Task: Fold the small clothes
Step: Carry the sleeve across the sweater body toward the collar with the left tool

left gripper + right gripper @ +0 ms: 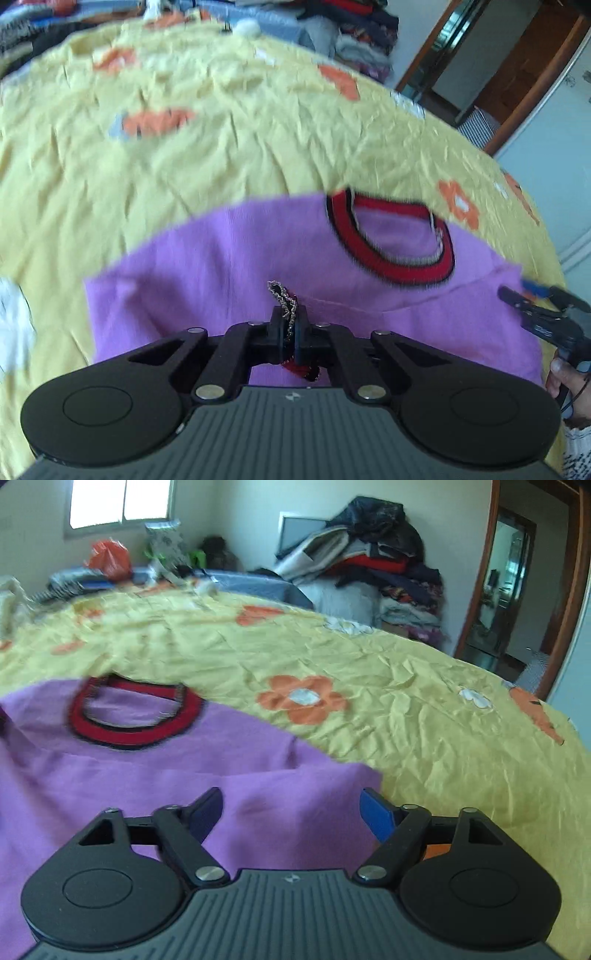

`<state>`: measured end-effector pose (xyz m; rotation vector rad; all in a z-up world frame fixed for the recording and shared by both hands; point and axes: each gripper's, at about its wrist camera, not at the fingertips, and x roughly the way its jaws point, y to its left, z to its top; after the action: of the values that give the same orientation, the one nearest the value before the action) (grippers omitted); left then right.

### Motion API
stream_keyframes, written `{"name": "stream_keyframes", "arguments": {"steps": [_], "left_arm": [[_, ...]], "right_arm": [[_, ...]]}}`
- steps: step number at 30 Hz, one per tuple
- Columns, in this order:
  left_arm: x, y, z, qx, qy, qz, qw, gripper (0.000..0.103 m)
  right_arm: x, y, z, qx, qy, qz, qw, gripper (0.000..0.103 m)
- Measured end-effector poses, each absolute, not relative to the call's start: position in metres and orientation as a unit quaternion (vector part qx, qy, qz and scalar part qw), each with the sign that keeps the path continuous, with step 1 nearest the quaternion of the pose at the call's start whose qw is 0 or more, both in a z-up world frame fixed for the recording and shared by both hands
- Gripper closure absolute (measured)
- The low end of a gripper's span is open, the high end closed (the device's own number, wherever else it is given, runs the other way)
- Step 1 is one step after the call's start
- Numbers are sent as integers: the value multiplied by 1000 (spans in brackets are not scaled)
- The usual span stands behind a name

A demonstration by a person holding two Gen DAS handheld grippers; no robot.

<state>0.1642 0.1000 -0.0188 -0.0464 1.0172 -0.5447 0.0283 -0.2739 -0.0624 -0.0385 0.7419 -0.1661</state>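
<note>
Purple top [229,258] lies on my yellow flowered bedsheet [184,147].
My left gripper [290,326] pinches its red trim [291,314]; right gripper [291,814] gapes above it, clothes pile [376,561] beyond.

Both views are taken from close above a yellow bedsheet printed with orange flowers [221,155], angled downward along the fingers. A purple knit top with a red-and-black collar [258,775] is shared by both views (as is the far pile of folded clothes [384,565]).
</note>
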Motion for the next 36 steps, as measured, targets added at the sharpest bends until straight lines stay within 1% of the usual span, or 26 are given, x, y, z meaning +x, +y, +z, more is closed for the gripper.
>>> {"name": "stream_keyframes", "arguments": {"steps": [1, 5, 7, 8, 9, 10, 11, 12, 14, 16, 19, 21, 23, 24, 25, 30, 36], "left_arm": [[167, 99, -16, -21, 479, -255, 840, 97], [172, 100, -12, -19, 499, -237, 834, 97], [178, 109, -20, -31, 524, -220, 822, 96], [179, 117, -25, -40, 535, -200, 820, 97], [178, 124, -26, -42, 534, -183, 824, 102], [176, 131, -25, -44, 527, -176, 830, 102], [174, 138, -23, -51, 524, -178, 831, 102], [173, 145, -23, -59, 529, -181, 827, 99], [167, 156, -22, -82, 536, -208, 814, 92], [161, 156, -22, -87, 537, -237, 805, 80], [159, 135, -29, -49, 542, -258, 798, 77], [159, 124, -42, -46, 549, -265, 791, 77], [159, 120, -44, -47, 534, -268, 801, 77], [161, 119, -44, -49, 533, -266, 802, 86], [162, 120, -45, -57, 537, -263, 799, 103], [154, 142, -35, -84, 546, -274, 787, 103], [141, 176, -16, -101, 534, -279, 792, 103]], "right_arm": [[33, -279, -66, -12, 366, -85, 927, 70], [38, -286, -67, -47, 372, -113, 920, 70], [38, -297, -69, -33, 370, -118, 921, 70], [39, -299, -69, -38, 370, -124, 920, 68], [41, -299, -68, -40, 371, -129, 919, 63], [41, -299, -68, -42, 372, -130, 918, 62], [41, -296, -67, -54, 372, -136, 916, 56], [39, -290, -65, -76, 371, -151, 913, 44], [25, -273, -53, -85, 350, -135, 923, 43], [8, -249, -40, -65, 328, -75, 940, 43], [-11, -202, -33, -68, 306, 11, 950, 45], [-17, -176, -36, -89, 304, 38, 948, 45], [-20, -157, -42, -119, 301, 47, 945, 45], [-20, -151, -45, -131, 305, 48, 942, 45], [-19, -149, -48, -135, 310, 51, 940, 45], [-26, -152, -48, -124, 312, 52, 941, 45], [-37, -148, -42, -120, 295, 70, 945, 44]]}}
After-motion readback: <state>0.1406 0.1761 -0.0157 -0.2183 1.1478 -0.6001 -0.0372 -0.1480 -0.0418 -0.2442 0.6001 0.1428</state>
